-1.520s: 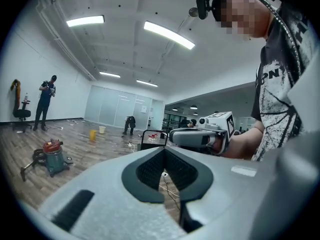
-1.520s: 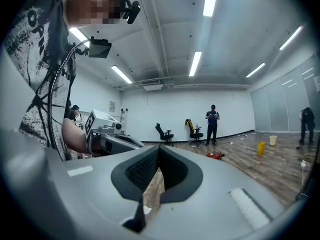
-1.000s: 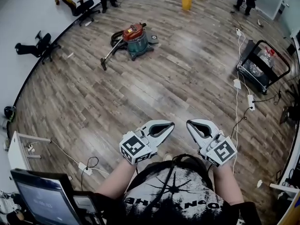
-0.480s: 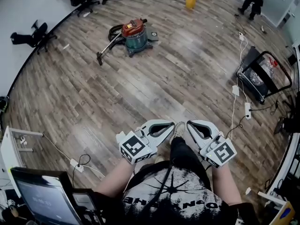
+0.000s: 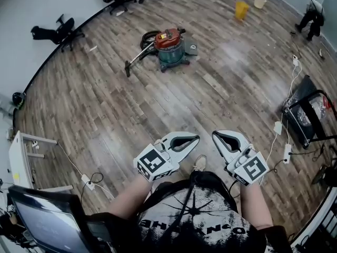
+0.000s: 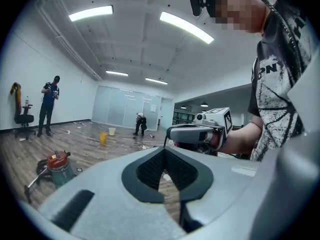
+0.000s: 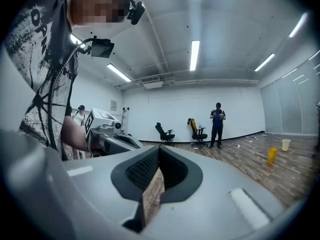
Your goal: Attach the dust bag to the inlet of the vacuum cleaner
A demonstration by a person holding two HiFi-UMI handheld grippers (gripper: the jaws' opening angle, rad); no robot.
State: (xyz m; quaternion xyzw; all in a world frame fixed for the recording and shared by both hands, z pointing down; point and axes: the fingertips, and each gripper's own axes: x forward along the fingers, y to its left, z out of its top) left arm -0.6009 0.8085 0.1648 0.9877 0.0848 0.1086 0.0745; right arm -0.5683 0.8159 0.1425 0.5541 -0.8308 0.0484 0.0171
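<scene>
Left gripper (image 5: pixel 196 138) and right gripper (image 5: pixel 215 136) are closed with nothing clamped, side by side at near centre. Vacuum cleaner (image 5: pixel 169 46) is seen far off, left of centre, upright on the wood floor (image 5: pixel 158 109), red lid up. Its wand (image 5: pixel 138 61) is laid toward the near left. Yellow bucket (image 5: pixel 241 9) is far right, black cart (image 5: pixel 308 115) at right, office chair (image 5: pixel 59 33) far left.

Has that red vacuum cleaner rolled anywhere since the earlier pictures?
No. The vacuum cleaner stays left of and nearer than the yellow bucket, as before; only the camera view shifted.
</scene>
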